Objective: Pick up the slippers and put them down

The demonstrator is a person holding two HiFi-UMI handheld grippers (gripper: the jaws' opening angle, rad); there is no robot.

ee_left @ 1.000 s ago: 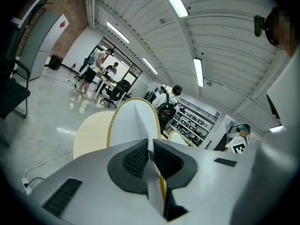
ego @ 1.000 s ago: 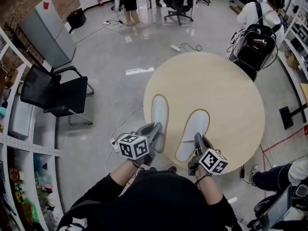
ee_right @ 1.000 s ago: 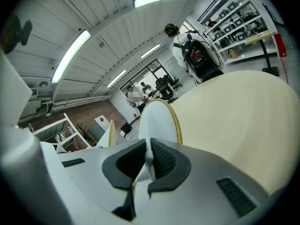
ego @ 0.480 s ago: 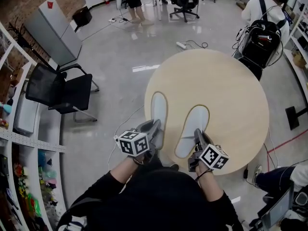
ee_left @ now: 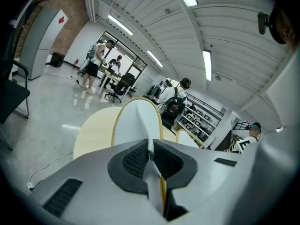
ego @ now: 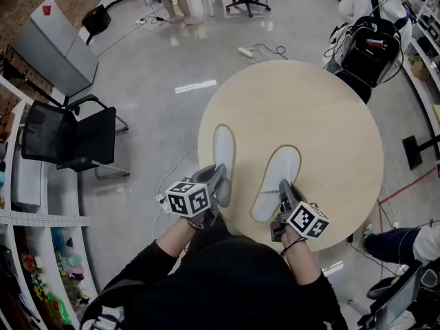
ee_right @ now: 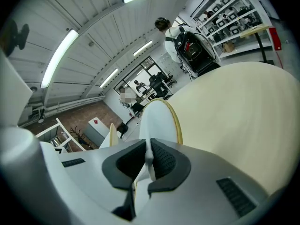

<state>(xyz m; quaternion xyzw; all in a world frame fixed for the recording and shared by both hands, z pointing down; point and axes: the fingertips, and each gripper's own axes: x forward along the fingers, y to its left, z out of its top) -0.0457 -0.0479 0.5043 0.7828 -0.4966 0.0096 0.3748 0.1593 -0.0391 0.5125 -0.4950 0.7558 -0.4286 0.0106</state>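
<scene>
Biggest worry for us here: the left slipper is right at the left near rim of the round table, with its heel end hanging past the edge. If we let go there, it could tip off onto the floor. The right slipper is further in on the table, near side, so we reckon it's safer. Both grips are only a pinch on a thin heel edge, so the long toe end could droop or twist out on a quick swing.

Fingers: the left gripper has its jaws nearly together, clamped on the left slipper's heel edge. The right gripper is the same, squeezed onto the right slipper's heel. Both slippers point away from us. We can't tell if they touch the tabletop or hang just above it.
</scene>
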